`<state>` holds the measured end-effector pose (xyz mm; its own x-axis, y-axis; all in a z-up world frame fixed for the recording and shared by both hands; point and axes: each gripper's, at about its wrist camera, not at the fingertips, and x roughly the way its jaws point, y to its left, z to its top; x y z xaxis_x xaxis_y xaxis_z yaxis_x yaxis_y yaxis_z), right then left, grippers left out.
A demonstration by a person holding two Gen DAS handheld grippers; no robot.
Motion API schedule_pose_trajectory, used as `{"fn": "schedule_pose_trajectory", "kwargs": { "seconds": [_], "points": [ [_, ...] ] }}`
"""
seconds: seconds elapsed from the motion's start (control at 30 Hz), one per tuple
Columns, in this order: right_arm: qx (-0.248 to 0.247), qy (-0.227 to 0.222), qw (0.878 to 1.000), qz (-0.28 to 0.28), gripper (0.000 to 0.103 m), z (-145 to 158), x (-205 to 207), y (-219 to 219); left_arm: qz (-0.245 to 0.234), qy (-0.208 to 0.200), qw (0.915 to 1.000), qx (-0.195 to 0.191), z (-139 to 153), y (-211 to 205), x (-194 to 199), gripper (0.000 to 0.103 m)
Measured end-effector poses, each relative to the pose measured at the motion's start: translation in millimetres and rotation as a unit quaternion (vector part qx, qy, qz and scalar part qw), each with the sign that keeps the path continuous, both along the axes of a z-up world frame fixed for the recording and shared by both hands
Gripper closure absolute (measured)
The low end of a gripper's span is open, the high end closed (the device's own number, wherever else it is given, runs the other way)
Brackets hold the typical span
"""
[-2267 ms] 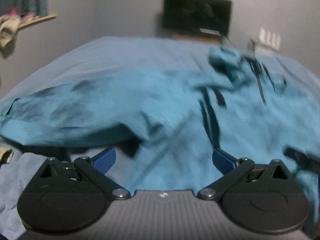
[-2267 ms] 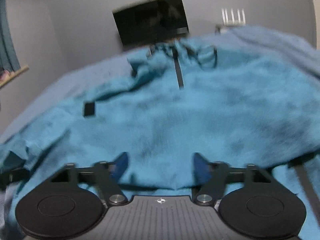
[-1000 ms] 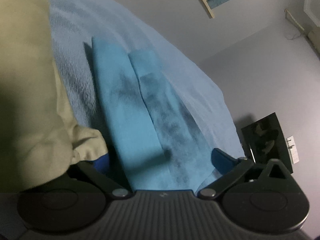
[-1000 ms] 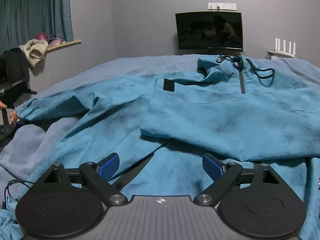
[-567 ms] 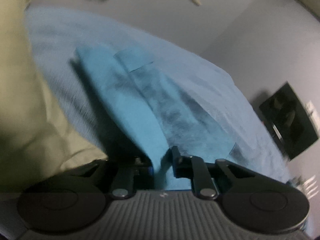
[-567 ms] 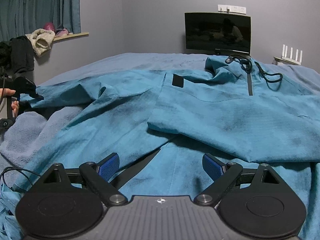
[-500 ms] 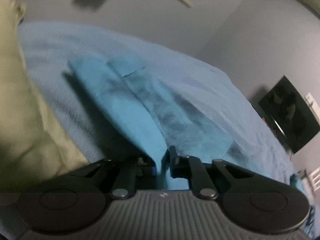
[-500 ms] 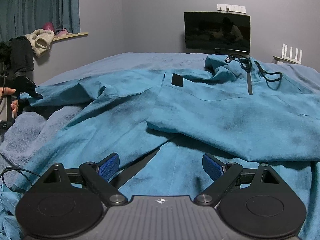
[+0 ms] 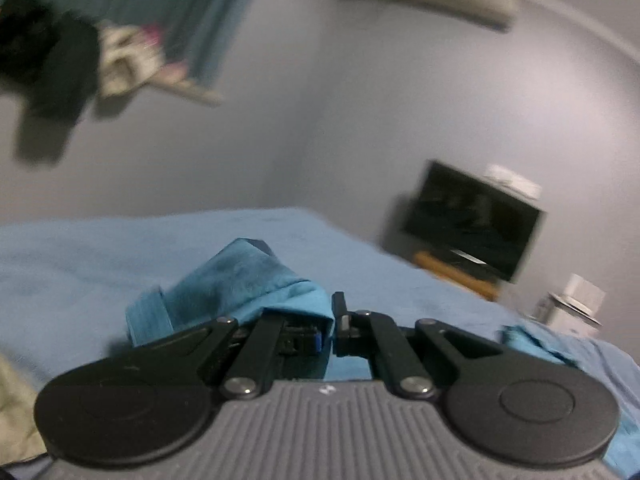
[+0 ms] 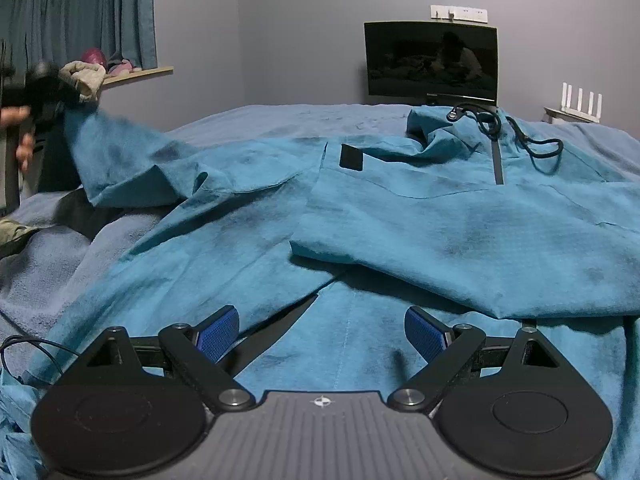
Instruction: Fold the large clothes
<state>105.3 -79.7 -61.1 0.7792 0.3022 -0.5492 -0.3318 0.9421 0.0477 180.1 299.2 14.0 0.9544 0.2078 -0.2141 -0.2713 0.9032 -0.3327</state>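
Pinching the sleeve cuff (image 9: 256, 280), my left gripper (image 9: 334, 330) is clamped tight on it above the bed (image 9: 100, 248). From my right gripper (image 10: 322, 332), jaws apart and empty, the jacket (image 10: 440, 232) lies spread; I should carry the sleeve smoothly across the chest.

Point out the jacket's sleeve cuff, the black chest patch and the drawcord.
sleeve cuff (image 9: 248, 280), left wrist view, bunched fabric at the shut claw.
black chest patch (image 10: 351, 157), right wrist view, its centre.
drawcord (image 10: 538, 148), right wrist view, the loop.

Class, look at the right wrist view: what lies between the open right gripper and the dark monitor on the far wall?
The teal jacket, spread on the blue-covered bed, fills the stretch from right gripper to monitor.
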Motion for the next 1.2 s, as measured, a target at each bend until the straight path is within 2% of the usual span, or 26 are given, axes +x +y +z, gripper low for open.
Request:
{"fn": "schedule_pose_trajectory", "kwargs": {
  "seconds": [0.13, 0.23, 0.3, 0.4, 0.5, 0.53, 0.6, 0.67, 0.73, 0.83, 1.03, 1.1, 1.2],
  "points": [
    [0.003, 0.002, 1.0, -0.003, 0.011, -1, 0, -2, -0.079, -0.018, 0.9958, 0.043, 10, -55, 3, 0.103],
    [0.002, 0.003, 1.0, -0.005, 0.011, -2, 0, -2, -0.143, -0.02, 0.9861, 0.083, 10, -107, 7, 0.103],
    [0.0, 0.002, 1.0, -0.004, 0.011, -2, 0, -1, -0.18, -0.019, 0.9783, 0.101, 5, -138, 8, 0.103],
    [-0.002, 0.001, 1.0, -0.005, 0.011, -3, 0, -1, -0.24, 0.004, 0.9656, 0.099, -9, -182, 12, 0.103],
    [0.003, 0.0, 1.0, -0.01, 0.011, -3, -1, -4, -0.295, 0.039, 0.9494, 0.099, -32, -215, 16, 0.103],
    [0.005, 0.0, 1.0, -0.014, 0.011, -3, -1, -6, -0.323, 0.057, 0.9405, 0.09, -40, -223, 18, 0.102],
    [0.011, 0.004, 1.0, -0.024, 0.011, -3, 1, -11, -0.362, 0.097, 0.9244, 0.073, -56, -240, 22, 0.084],
    [0.014, 0.008, 0.999, -0.036, 0.011, -4, 1, -15, -0.38, 0.139, 0.9136, 0.042, -66, -245, 27, 0.042],
    [0.015, 0.009, 0.999, -0.046, 0.011, -4, 1, -18, -0.367, 0.154, 0.9171, 0.021, -70, -236, 21, 0.032],
    [0.013, 0.0, 0.999, -0.05, 0.011, 2, -1, -20, -0.333, 0.153, 0.9302, 0.023, -56, -221, 5, 0.032],
    [-0.003, -0.048, 0.999, -0.006, 0.014, 35, -7, 6, -0.233, 0.14, 0.9622, 0.019, -19, -176, -50, 0.025],
    [-0.02, -0.076, 0.997, 0.017, 0.015, 51, -7, 21, -0.198, 0.152, 0.968, 0.027, -12, -162, -66, 0.025],
    [-0.048, -0.108, 0.992, 0.049, 0.017, 66, -2, 49, -0.167, 0.163, 0.9719, 0.028, -11, -144, -72, 0.025]
  ]
}}
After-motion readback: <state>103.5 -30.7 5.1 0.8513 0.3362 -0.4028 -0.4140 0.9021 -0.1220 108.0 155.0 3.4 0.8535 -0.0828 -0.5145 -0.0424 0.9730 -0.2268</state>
